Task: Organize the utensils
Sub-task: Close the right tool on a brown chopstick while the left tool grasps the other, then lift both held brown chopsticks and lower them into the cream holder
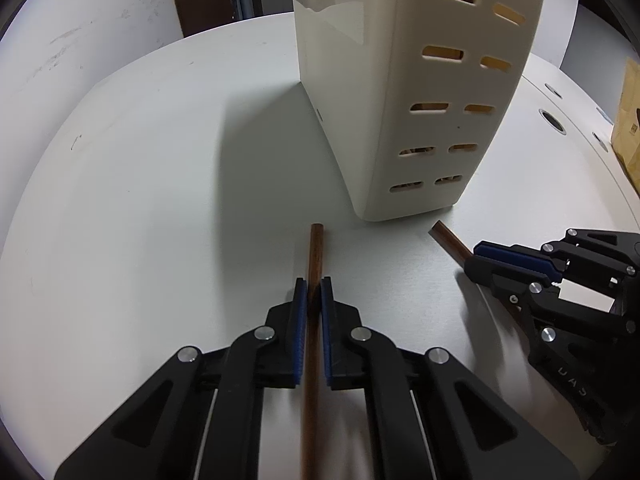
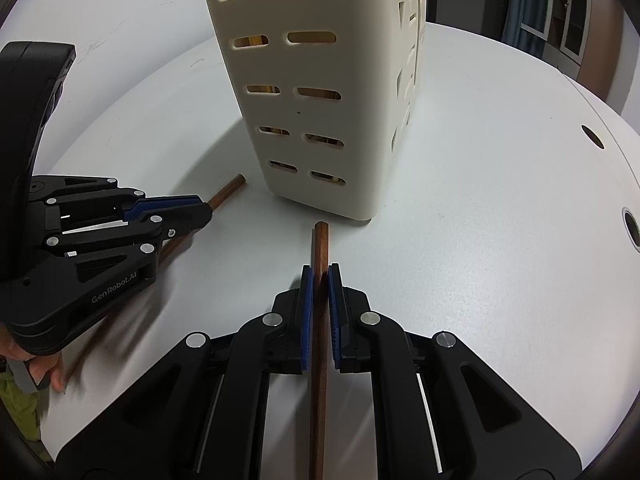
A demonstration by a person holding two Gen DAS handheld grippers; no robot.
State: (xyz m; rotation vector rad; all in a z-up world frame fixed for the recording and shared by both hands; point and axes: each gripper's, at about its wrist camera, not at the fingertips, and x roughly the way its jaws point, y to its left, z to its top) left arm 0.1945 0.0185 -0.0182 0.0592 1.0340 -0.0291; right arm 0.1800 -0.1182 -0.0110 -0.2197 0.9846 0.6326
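A cream utensil holder (image 1: 416, 80) with slotted walls stands upright on the white table; it also shows in the right wrist view (image 2: 316, 92). My left gripper (image 1: 314, 286) is shut on a brown wooden chopstick (image 1: 315, 256) whose tip points at the holder's base. My right gripper (image 2: 320, 274) is shut on a second brown chopstick (image 2: 321, 248), its tip just short of the holder's base. Each gripper shows in the other's view: the right gripper (image 1: 476, 256) with its chopstick (image 1: 446, 238), the left gripper (image 2: 202, 210) with its chopstick (image 2: 228, 192).
The white round table (image 1: 160, 200) has cable holes (image 2: 632, 226) at its right side. A cardboard box (image 1: 628, 120) sits at the far right edge. Pale sticks show through the holder's slots. A hand (image 2: 44, 372) holds the left gripper.
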